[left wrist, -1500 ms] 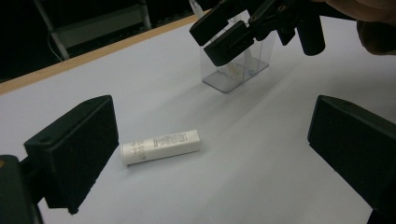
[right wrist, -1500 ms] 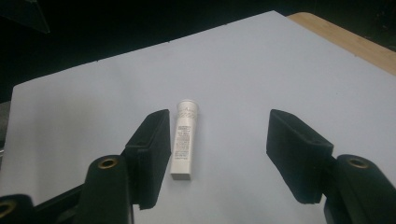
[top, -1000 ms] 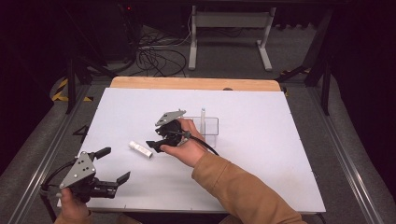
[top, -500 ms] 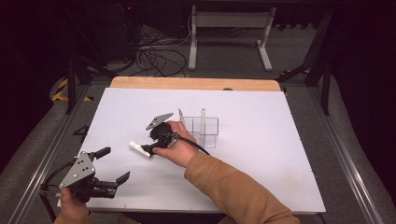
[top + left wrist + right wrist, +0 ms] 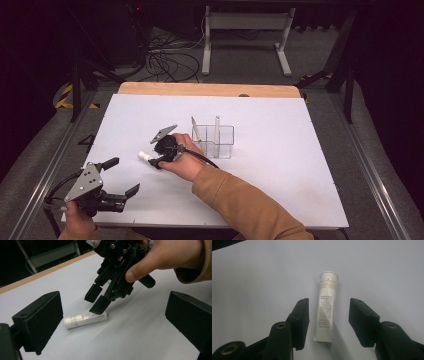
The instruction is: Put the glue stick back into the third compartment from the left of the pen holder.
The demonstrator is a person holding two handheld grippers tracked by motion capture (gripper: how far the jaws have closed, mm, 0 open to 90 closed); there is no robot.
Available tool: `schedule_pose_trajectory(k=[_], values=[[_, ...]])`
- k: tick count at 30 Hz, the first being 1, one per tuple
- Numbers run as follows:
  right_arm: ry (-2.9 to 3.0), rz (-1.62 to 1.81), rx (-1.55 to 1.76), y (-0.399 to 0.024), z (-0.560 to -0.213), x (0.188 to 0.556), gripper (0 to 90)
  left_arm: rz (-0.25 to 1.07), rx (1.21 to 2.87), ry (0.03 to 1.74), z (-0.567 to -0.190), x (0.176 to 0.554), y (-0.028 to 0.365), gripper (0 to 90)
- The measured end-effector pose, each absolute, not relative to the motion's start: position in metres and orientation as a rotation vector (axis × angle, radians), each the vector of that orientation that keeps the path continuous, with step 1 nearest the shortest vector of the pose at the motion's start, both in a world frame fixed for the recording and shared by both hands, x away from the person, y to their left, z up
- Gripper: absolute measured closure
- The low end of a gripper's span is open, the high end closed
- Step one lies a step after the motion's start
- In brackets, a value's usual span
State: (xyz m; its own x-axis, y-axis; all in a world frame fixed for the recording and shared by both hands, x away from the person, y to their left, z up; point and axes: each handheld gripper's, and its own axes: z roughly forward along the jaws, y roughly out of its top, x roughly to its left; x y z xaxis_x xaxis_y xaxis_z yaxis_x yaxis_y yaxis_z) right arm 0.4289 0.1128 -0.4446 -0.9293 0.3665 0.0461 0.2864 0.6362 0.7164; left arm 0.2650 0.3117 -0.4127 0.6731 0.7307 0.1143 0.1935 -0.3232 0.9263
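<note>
Right gripper [image 5: 156, 161]: lowered over a small white tube [image 5: 325, 306]; its jaws have just been closing and stand either side of the tube, pads not yet pressing.
White tube: lying flat on the white counter [image 5: 280, 170], left of a clear plastic organizer [image 5: 215, 141].
Left gripper [image 5: 120, 176]: jaws wide apart, holding nothing, near the counter's front left corner.

tube [image 5: 145, 156] on table [image 5: 300, 165] | left of rack [image 5: 214, 141] | two tubes [image 5: 216, 128] in rack
</note>
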Motion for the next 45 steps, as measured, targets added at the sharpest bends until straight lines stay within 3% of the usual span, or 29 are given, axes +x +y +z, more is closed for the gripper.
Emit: schedule_pose_trajectory(k=[23, 45], values=[[2.765, 1.054, 0.542, 0.134, -0.461, 0.43, 64.3, 0.645, 1.861, 0.733, -0.414, 0.266, 0.31, 2.3], [2.75, 0.97, 0.562, 0.143, -0.464, 0.429, 69.4, 0.644, 1.867, 0.737, -0.415, 0.267, 0.309, 2.3]])
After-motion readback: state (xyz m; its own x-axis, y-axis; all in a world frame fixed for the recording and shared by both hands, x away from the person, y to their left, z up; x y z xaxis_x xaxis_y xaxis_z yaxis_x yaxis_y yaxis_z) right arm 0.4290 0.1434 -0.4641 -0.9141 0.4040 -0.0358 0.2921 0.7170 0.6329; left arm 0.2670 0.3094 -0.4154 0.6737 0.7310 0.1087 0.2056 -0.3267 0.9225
